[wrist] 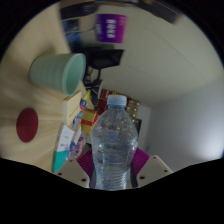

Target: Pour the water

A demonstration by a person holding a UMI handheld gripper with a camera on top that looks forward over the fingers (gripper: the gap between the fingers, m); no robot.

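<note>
So the gripper [112,170] has its fingers clamped on a clear water bottle [114,140], white cap up, standing right between the purple pads [85,160]. Off around 10 o'clock from the bottle sits a green cup [57,70] on the wooden table [25,95], with a red coaster [27,122] at 9 o'clock.

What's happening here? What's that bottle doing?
A handheld gripper is holding a clear plastic water bottle between its two fingers, which press on it from both sides. The bottle stands upright with its cap on, so no pouring shows at this moment. Beyond it, on the wooden table, sits a green cup, apart from the bottle. A round red coaster lies nearer, beside some colourful packages.
</note>
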